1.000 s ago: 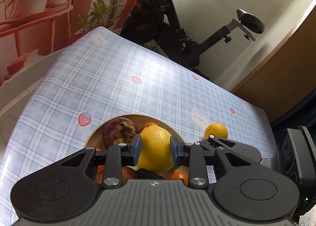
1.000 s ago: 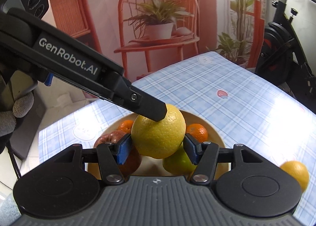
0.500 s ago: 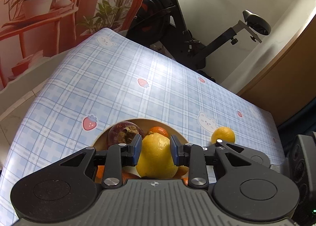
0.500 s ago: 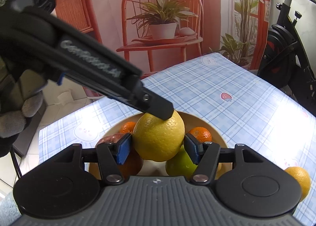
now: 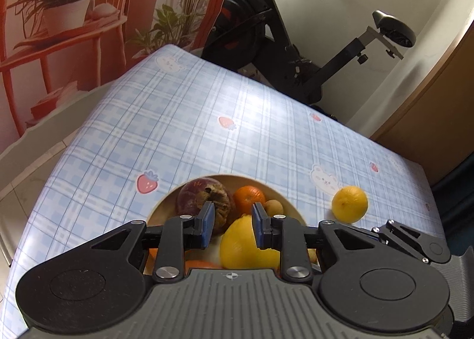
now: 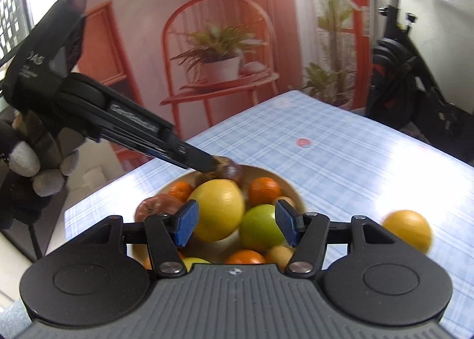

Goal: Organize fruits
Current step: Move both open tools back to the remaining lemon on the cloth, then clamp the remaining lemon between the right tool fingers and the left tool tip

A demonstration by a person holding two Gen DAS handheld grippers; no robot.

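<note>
A tan bowl (image 5: 278,192) (image 6: 291,191) on the blue plaid tablecloth holds several fruits: a large yellow citrus (image 5: 246,245) (image 6: 217,210), a green apple (image 6: 260,228), a dark purple fruit (image 5: 204,198), small oranges (image 5: 248,198) and a red apple (image 6: 154,205). A loose orange (image 5: 349,204) (image 6: 407,229) lies on the cloth right of the bowl. My left gripper (image 5: 231,225) is open above the bowl, the yellow citrus below it. My right gripper (image 6: 235,225) is open, with the citrus and green apple lying in the bowl behind its pads.
The left gripper's fingers (image 6: 166,139) reach over the bowl's far side in the right wrist view, held by a gloved hand (image 6: 32,167). An exercise bike (image 5: 284,43) stands beyond the table's far edge. A backdrop with a red chair and plants (image 6: 219,66) is behind.
Both grippers have let go of the large yellow citrus, which now lies in the bowl. Both have opened and pulled back upward from it.
</note>
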